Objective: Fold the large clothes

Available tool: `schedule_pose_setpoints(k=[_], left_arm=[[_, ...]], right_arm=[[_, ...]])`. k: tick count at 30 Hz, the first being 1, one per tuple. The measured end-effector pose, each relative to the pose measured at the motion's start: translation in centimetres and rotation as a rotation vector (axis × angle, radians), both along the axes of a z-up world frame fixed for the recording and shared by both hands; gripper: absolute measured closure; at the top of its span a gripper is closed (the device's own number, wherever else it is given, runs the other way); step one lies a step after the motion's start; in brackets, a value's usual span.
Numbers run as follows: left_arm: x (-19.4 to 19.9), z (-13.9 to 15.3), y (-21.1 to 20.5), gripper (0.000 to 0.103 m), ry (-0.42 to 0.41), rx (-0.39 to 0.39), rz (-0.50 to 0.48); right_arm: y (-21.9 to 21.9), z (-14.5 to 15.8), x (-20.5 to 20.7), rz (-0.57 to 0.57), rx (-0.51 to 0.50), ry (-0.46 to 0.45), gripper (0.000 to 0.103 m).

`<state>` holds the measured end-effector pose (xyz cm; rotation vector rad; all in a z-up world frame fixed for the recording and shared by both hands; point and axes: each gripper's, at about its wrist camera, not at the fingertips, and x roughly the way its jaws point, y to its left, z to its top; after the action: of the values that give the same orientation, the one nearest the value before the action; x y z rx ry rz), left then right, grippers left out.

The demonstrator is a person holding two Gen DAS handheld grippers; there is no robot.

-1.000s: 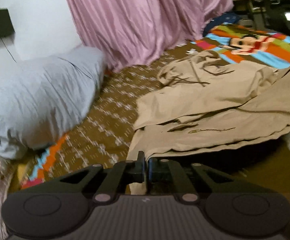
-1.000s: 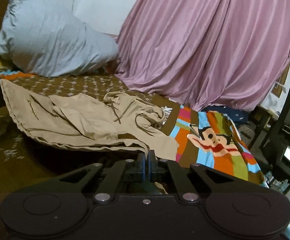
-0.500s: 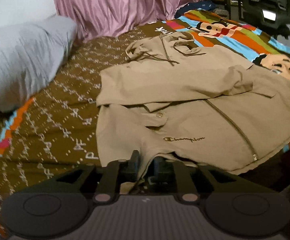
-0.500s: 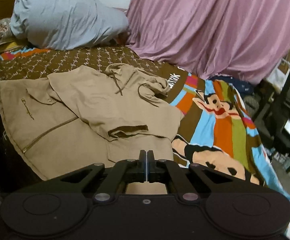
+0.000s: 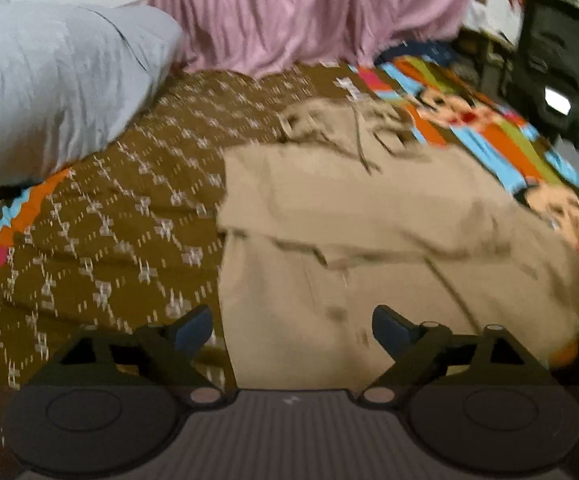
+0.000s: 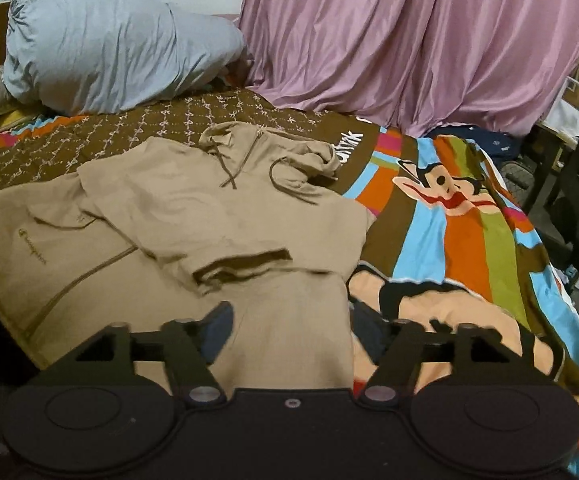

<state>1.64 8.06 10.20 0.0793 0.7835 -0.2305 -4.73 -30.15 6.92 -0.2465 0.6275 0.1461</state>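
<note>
A tan zip-front hooded jacket of soft cotton (image 6: 193, 232) is seen spread flat on a bed covered by a brown patterned blanket with colourful stripes and a cartoon monkey print (image 6: 465, 216). The jacket's hood and dark drawstrings (image 6: 229, 172) lie toward the far side, near a pink pleated curtain (image 6: 429, 40). One sleeve is laid across the chest, its dark cuff opening (image 6: 241, 266) turned toward the right wrist camera. On the chest, small embroidered script in darker thread (image 6: 32, 246) can be read as "Champion". White lettering is printed on the brown blanket edge beyond the hood (image 6: 347, 146), but it cannot be made out with certainty.

The left claw (image 5: 291, 328) is held spread wide above the jacket's lower hem, one blue-padded fingertip (image 5: 191, 326) over the brown blanket just beside the jacket's edge and the other over the tan cloth; nothing is pinched. The left wrist view is blurred. The right claw (image 6: 289, 332) is likewise spread apart over the opposite corner of the hem, with one fingertip (image 6: 217, 326) over the cloth and the other at the jacket's edge; no fabric is gripped.

A large grey-blue pillow (image 6: 109, 48) rests at the head of the bed. A black office chair (image 5: 557, 68) stands past the bed's far corner.
</note>
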Motion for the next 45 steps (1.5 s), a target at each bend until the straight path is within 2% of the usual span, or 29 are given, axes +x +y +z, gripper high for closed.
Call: schedule_pose_setpoints(k=[3,6,9,12,16,18,20,24,28,29,30,31,32,33,35,38,41,42,45], left_arm=[[4.0,0.7,-0.5,0.003,-0.035,0.010,0.020],[9.3,0.0,-2.0,0.000,-0.065,0.073,-0.016],[15.5,-1.7,-4.3,0.001,-0.057,0.174,-0.065],[22.1,-3.0,-6.7,0.001,-0.103,0.211,-0.086],[30.9,-4.8,-9.7,0.007,-0.206,0.305,-0.090],[35.3,-5.9,-11.0,0.015,-0.244,0.338,-0.084],[39.4,-7.0,-11.9,0.019,-0.259,0.347,-0.095],[45.2,-9.1,-12.5,0.026,-0.212,0.337,-0.128],[48.6,-10.7,-12.6,0.029,-0.143,0.301,-0.139],[49.3,-10.9,-12.6,0.038,-0.126,0.291,-0.138],[49.7,-11.1,-12.6,0.048,-0.114,0.292,-0.136],[50.1,-11.2,-12.8,0.084,-0.104,0.307,-0.127],[50.2,-11.3,-12.9,0.100,-0.105,0.315,-0.108],[49.9,-11.1,-12.9,0.101,-0.132,0.311,-0.068],[48.7,-10.2,-12.6,0.101,-0.230,0.279,0.005],[46.5,-9.1,-11.4,0.101,-0.331,0.158,0.081],[43.7,-8.5,-11.1,0.100,-0.437,0.133,0.126],[43.1,-8.5,-11.0,0.100,-0.457,0.144,0.126],[41.8,-9.8,-11.3,0.100,-0.489,0.252,0.082]], right_arm=[[-0.2,0.5,2.5,0.017,0.011,-0.006,0.014],[-0.1,1.0,5.9,0.059,0.015,-0.016,0.005],[0.0,0.6,10.3,0.060,0.023,-0.018,0.004],[0.0,-0.3,15.7,0.050,0.024,0.001,0.004],[-0.6,-1.7,25.4,0.008,0.019,0.007,0.012],[-1.2,-2.4,30.4,-0.012,0.021,-0.008,0.024],[-1.6,-3.2,35.6,-0.041,0.027,-0.027,0.032],[-1.9,-4.7,45.0,-0.053,0.042,-0.027,0.047],[-2.4,-6.2,51.5,-0.035,0.124,0.059,0.047],[-2.3,-6.8,52.9,-0.021,0.138,0.102,0.048],[-2.2,-7.3,53.6,-0.016,0.142,0.123,0.051],[-2.1,-7.7,54.2,-0.011,0.142,0.133,0.057],[-1.8,-8.0,54.6,-0.011,0.131,0.133,0.078],[-1.5,-8.2,54.6,-0.018,0.108,0.119,0.100],[-0.8,-7.9,53.3,-0.049,0.061,0.033,0.101],[-0.9,-6.5,50.4,-0.079,0.064,-0.163,0.102],[-0.8,-6.1,47.4,-0.082,0.037,-0.298,0.102],[-0.4,-6.1,46.6,-0.078,0.013,-0.332,0.102],[0.4,-6.2,44.0,-0.031,-0.069,-0.405,0.102]])
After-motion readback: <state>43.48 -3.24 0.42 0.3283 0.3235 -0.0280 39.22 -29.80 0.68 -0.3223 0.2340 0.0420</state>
